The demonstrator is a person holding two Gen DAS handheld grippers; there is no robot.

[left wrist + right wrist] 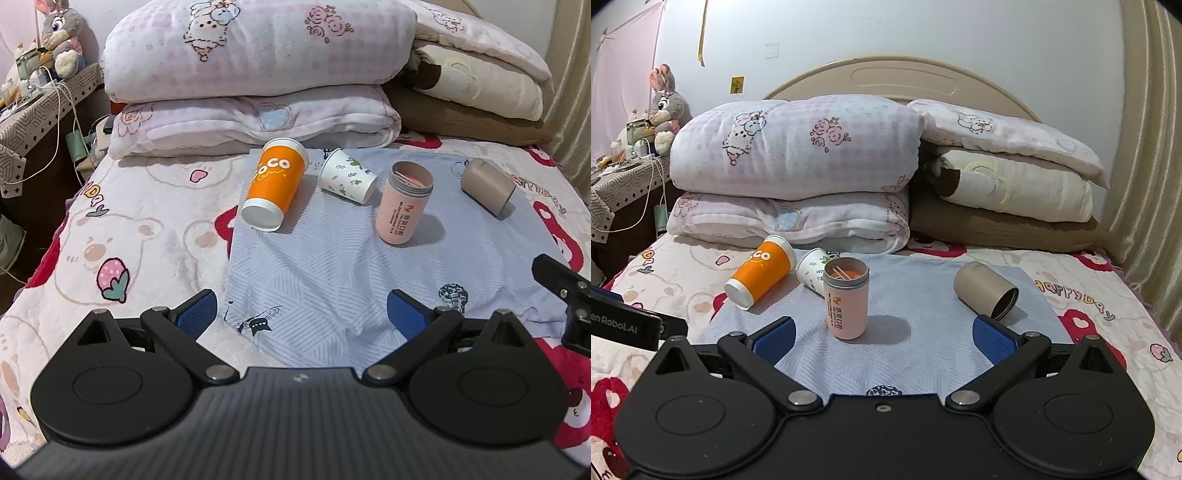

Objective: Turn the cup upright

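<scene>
A pink cup (404,206) (846,298) stands upright on a light blue cloth (332,266) (923,354) on the bed. An orange cup (275,184) (761,273) lies on its side at the cloth's left edge. A white leaf-print paper cup (349,176) (812,272) lies on its side beside it. A tan cup (487,184) (984,290) lies on its side to the right. My left gripper (301,314) is open and empty, well short of the cups. My right gripper (884,332) is open and empty, just in front of the pink cup.
Folded quilts and pillows (258,55) (798,155) are stacked behind the cups. A bedside table (33,107) with cables and a plush rabbit (666,107) stands at the left. A curtain (1145,184) hangs on the right. The right gripper's body (565,291) shows at the left view's right edge.
</scene>
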